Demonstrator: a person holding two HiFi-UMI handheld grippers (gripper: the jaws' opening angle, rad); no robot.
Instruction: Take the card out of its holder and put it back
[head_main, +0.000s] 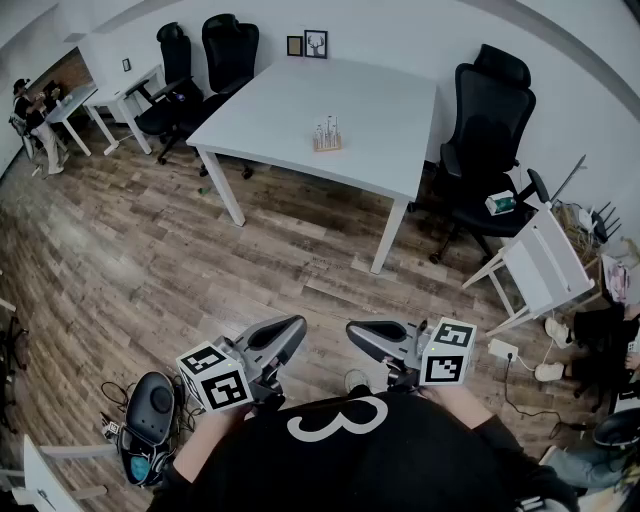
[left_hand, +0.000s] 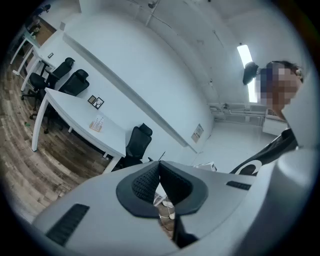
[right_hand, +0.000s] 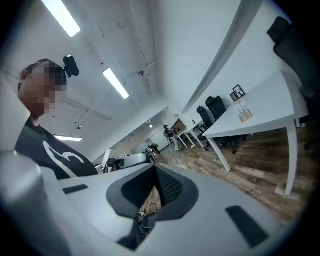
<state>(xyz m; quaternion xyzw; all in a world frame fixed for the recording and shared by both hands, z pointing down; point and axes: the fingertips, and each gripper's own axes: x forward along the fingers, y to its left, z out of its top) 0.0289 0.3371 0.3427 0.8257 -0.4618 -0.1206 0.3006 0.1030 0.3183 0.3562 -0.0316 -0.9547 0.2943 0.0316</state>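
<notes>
The card holder (head_main: 326, 137), a small wooden stand with pale cards upright in it, sits on the white table (head_main: 300, 110) across the room. It also shows as a small pale shape on the table in the left gripper view (left_hand: 97, 124) and the right gripper view (right_hand: 244, 112). Both grippers are held low against the person's chest, far from the table, tips turned toward each other. My left gripper (head_main: 296, 325) (left_hand: 160, 165) is shut with nothing in it. My right gripper (head_main: 355, 330) (right_hand: 154, 167) has its pads meeting at the tips, also with nothing in it.
Wood floor lies between me and the table. Black office chairs (head_main: 490, 120) stand right of and behind the table (head_main: 215, 50). A white folded frame (head_main: 540, 265) leans at the right, with a power strip and cables (head_main: 505, 352). A dark device (head_main: 150, 405) sits by my left foot.
</notes>
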